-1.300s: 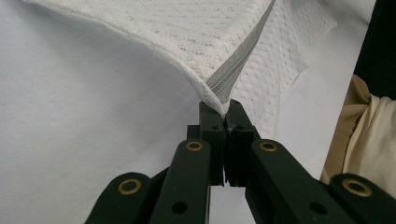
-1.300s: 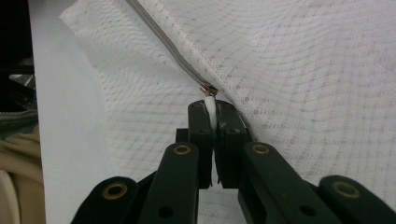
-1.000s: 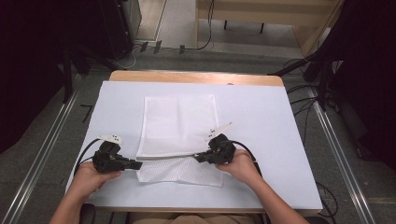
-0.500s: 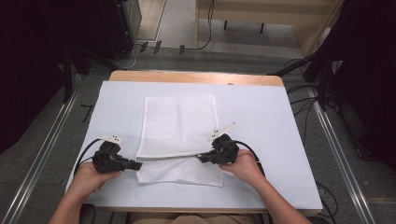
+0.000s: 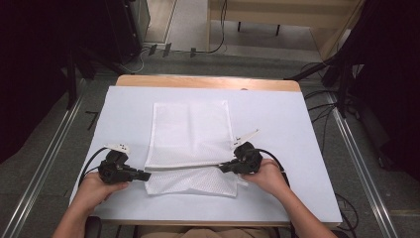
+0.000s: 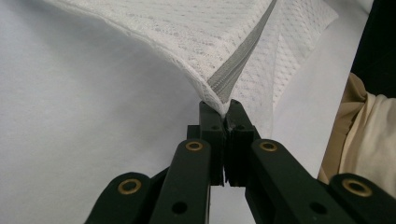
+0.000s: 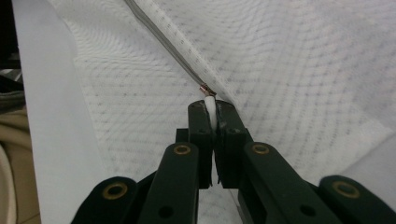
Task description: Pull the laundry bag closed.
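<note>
White mesh bag lies flat near the middle of the table, long side running far to near, its zipper stretched left-right close to the near end. A strip of mesh lies nearer than the zipper line.

Left tool sits at the bag's near-left corner, held by the left hand, pointing right. In the left gripper view the left tool is clenched on the corner of the bag, right where the grey zipper tape ends; the fabric lifts off the table into the jaws.

Right tool sits at the bag's near-right side, held by the right hand, pointing left, level with the zipper line. In the right gripper view the right tool is clenched on the white pull tab of the slider, with the zipper running away up-left across the mesh.

The two tools face each other across the bag with the zipper taut between them. Cables trail from both toward the near edge. A cream sleeve shows at the right of the left gripper view.
</note>
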Tool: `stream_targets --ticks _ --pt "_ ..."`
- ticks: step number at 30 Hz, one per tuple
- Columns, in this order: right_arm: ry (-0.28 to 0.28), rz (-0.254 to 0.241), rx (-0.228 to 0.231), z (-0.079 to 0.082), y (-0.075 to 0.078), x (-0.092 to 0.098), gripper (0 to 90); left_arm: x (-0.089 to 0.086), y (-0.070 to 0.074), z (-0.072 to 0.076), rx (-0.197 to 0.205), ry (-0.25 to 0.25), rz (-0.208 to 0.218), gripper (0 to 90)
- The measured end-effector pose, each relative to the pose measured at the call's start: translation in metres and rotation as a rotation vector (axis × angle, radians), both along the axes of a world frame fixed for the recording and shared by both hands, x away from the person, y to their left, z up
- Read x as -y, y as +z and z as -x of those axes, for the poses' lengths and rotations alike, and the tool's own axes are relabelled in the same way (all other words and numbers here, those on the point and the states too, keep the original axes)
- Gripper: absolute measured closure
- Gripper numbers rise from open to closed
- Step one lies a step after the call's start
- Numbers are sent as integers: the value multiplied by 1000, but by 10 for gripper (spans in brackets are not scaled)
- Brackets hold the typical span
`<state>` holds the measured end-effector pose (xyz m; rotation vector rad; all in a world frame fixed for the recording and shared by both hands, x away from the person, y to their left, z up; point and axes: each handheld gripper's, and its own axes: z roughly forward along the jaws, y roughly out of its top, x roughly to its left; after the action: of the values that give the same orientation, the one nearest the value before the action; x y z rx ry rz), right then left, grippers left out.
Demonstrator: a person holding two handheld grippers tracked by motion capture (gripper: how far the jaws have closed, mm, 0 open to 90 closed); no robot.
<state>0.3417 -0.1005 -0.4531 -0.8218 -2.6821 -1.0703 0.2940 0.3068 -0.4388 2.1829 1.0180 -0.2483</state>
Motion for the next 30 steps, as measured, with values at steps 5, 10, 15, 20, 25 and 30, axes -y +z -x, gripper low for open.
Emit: stream_targets --ticks 5,10,15,20,25,30 --pt "-2 -3 3 1 1 5 887 2 0 0 6 -1 2 892" --pt "3 3 -1 2 1 4 887 0 1 0 7 10 1 893" --pt "6 4 -3 5 2 5 888 -1 1 -1 -1 20 -2 893" --pt "11 -1 7 7 3 10 889 -1 2 0 1 23 -8 894" --pt "-2 -4 -5 10 4 18 889 1 2 0 6 20 -1 894" --pt "2 -6 -2 13 4 20 889 1 4 -1 9 28 9 894"
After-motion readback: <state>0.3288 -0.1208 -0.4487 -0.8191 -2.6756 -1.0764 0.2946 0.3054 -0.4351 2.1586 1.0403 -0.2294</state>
